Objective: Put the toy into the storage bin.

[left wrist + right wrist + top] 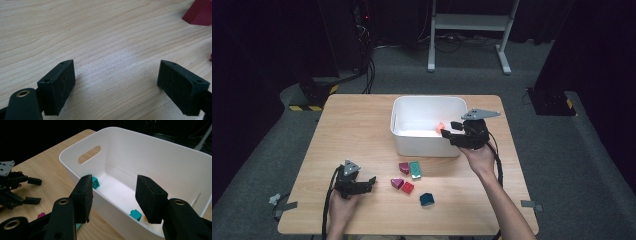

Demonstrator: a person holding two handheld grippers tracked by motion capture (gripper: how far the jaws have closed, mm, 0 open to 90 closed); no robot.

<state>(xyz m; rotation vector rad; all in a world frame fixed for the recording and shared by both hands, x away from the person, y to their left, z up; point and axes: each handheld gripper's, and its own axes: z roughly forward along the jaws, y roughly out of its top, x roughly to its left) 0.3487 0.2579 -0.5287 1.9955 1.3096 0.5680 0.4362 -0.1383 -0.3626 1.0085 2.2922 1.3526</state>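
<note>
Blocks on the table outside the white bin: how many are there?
5, clustered in front of the white bin: a magenta block, a teal block, another magenta block, a red block and a dark teal block. More lie inside the bin, some possibly hidden.

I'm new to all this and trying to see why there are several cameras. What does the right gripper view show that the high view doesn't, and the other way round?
Only the right gripper view: two teal blocks inside the bin.

Only the high view: the person's forearms, an orange block in the bin, the dark teal block on the table, the grey floor.

Both: the white bin, the left gripper, and the right gripper, empty at the bin's rim.
</note>
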